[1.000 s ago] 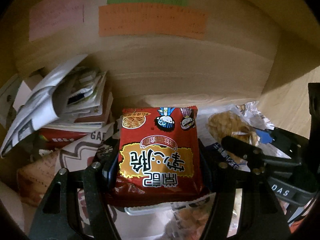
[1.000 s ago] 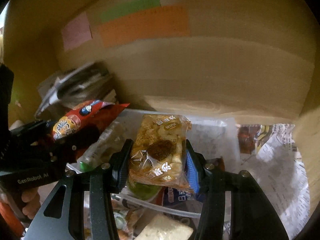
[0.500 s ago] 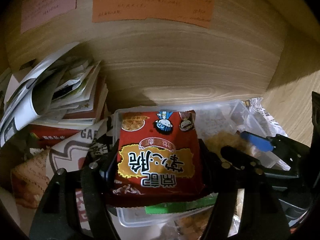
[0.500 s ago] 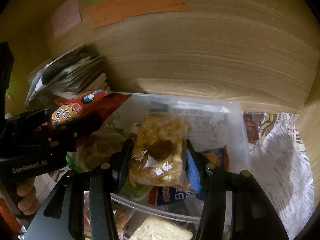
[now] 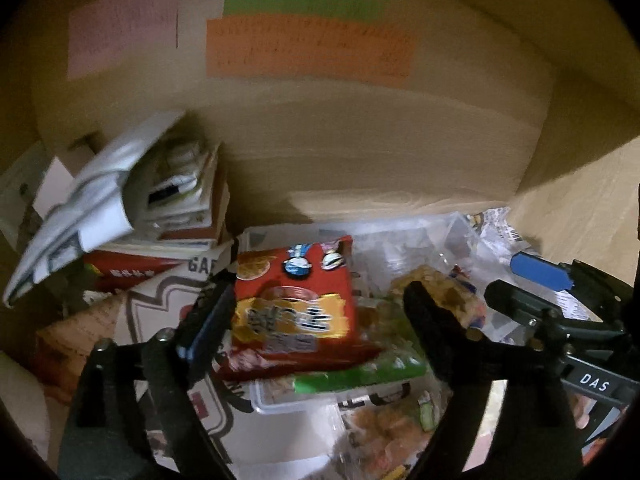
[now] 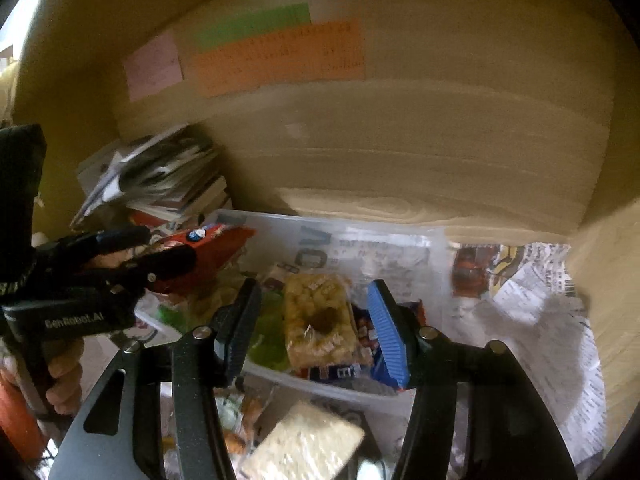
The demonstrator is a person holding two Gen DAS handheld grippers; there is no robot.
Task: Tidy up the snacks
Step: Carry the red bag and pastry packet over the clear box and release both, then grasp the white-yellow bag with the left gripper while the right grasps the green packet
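Observation:
My left gripper (image 5: 316, 320) is open; the red noodle-snack packet (image 5: 294, 300) lies free between its fingers on the pile in the clear plastic box (image 5: 460, 224). My right gripper (image 6: 316, 320) is open too; the clear packet of golden crackers (image 6: 320, 320) rests in the clear plastic box (image 6: 400, 240) between its fingers. The left gripper (image 6: 132, 256) shows at the left of the right wrist view beside the red packet (image 6: 216, 244). The right gripper (image 5: 516, 288) shows at the right of the left wrist view.
A stack of books and papers (image 5: 132, 196) stands left of the box against the wooden back wall with coloured notes (image 5: 308, 44). Newspaper (image 6: 532, 312) lies to the right. More snack packets (image 6: 304, 444) lie in front of the box.
Both grippers have opened and let go: the red packet and the cracker packet now lie in the box. Both grippers have drawn back a little.

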